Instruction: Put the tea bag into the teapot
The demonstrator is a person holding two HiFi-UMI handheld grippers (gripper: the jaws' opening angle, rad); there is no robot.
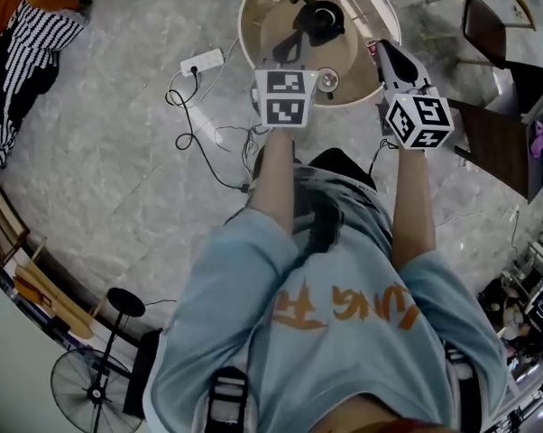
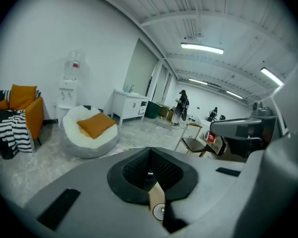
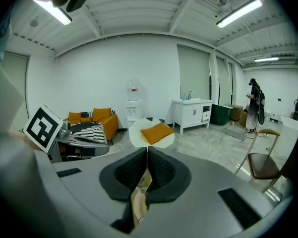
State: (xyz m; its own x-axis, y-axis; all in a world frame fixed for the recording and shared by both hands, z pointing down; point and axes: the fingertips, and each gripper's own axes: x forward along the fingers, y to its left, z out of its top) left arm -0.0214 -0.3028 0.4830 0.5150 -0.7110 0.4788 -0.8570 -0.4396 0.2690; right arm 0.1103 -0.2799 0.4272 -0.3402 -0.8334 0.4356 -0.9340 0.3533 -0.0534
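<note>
Right now I have both grippers held level above the near edge of the round table (image 1: 273,27), pointing out into the room, not down at it. It looks to me like a ready pose before any reach. The left gripper (image 1: 283,69) has its tongs pressed together with nothing between them. Through the slit below I see only tabletop and a small cup (image 1: 327,80). The right gripper (image 1: 385,56) is pressed together too. A pale, printed sliver sits at its seam, but I cannot tell whether that is the tea bag or just the table underneath, and I can't find the tea bag anywhere else. The teapot (image 1: 324,18) stands further back, well clear of both grippers.
</note>
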